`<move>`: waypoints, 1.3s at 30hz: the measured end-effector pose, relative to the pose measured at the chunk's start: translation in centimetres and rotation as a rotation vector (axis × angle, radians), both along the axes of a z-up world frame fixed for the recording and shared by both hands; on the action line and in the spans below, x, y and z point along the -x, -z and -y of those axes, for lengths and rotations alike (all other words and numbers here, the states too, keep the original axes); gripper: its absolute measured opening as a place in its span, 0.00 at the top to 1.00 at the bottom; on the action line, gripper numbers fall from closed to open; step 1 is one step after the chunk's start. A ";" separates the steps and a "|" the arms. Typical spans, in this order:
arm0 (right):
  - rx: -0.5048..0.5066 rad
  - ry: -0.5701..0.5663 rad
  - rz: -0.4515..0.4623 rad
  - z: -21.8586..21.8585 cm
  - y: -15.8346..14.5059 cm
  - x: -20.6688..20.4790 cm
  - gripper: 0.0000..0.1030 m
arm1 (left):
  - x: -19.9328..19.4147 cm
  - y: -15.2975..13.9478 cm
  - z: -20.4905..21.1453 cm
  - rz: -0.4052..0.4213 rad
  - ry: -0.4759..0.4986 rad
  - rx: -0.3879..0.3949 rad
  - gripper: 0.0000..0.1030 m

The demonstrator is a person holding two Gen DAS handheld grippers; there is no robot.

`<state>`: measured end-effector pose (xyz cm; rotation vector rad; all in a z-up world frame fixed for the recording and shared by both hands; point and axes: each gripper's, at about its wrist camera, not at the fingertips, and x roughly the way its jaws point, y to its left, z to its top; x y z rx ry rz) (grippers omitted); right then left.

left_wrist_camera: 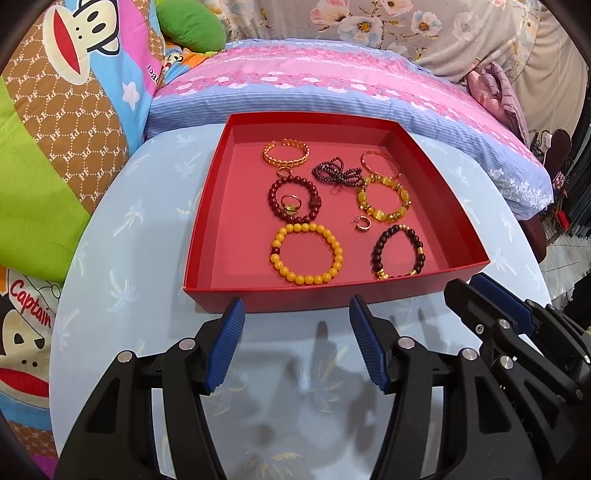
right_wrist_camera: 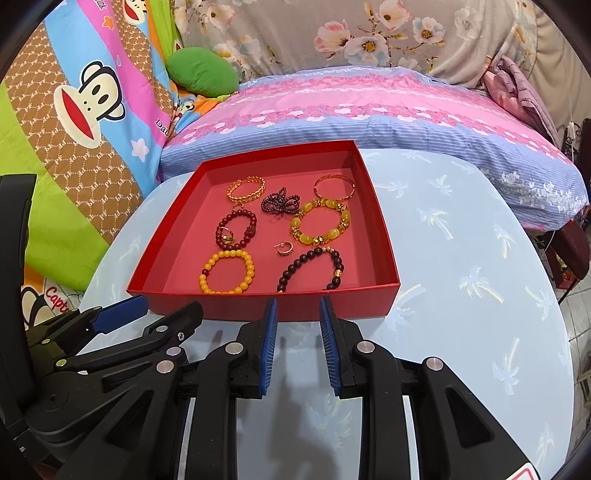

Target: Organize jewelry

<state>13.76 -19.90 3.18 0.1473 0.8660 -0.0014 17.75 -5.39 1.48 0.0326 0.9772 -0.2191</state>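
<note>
A shallow red box tray (left_wrist_camera: 332, 295) sits on a pale blue round table (left_wrist_camera: 147, 206). Inside lie a yellow bead bracelet (left_wrist_camera: 307, 254), a dark brown bead bracelet (left_wrist_camera: 398, 253), a dark red bead bracelet (left_wrist_camera: 293, 199) with a ring (left_wrist_camera: 290, 204) inside it, a yellow stone bracelet (left_wrist_camera: 383, 199), two gold bangles, a purple bead cluster (left_wrist_camera: 332, 173) and a hoop earring (left_wrist_camera: 364, 223). My left gripper (left_wrist_camera: 297, 306) stands open just before the tray's front wall, holding nothing. Beside it my right gripper (right_wrist_camera: 299, 305) shows a narrow gap, with nothing in it, before the same wall (right_wrist_camera: 351, 301).
A pink and blue striped pillow (left_wrist_camera: 332, 85) lies behind the tray. Cartoon monkey bedding (left_wrist_camera: 55, 129) fills the left side, with a green cushion (left_wrist_camera: 192, 29) at the back. The table top (right_wrist_camera: 461, 258) stretches bare to the right of the tray.
</note>
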 end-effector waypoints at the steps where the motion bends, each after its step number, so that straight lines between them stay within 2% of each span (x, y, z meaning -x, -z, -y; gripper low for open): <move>1: 0.001 0.000 -0.002 0.0 0.1 0.1 0.76 | 0.1 0.0 0.0 0.000 0.000 -0.003 0.46; 15: 0.015 0.005 -0.019 -0.1 0.8 0.7 0.76 | 0.9 0.8 0.2 -0.012 0.000 -0.017 0.46; 18: 0.024 0.013 -0.020 0.0 0.9 0.8 0.73 | 1.0 0.9 0.2 -0.008 -0.009 -0.025 0.43; 23: 0.021 0.036 -0.019 0.6 1.0 1.1 0.62 | 1.1 1.0 -0.1 -0.003 -0.031 -0.034 0.33; 30: 0.026 0.050 -0.023 0.9 1.2 1.4 0.54 | 1.3 1.2 -0.5 -0.004 -0.052 -0.052 0.25; 35: 0.035 0.073 -0.020 1.4 1.3 1.6 0.34 | 1.3 1.3 -1.1 0.001 -0.084 -0.062 0.15; 39: 0.041 0.081 -0.017 1.5 1.3 1.7 0.28 | 1.5 1.4 -1.3 0.004 -0.090 -0.065 0.13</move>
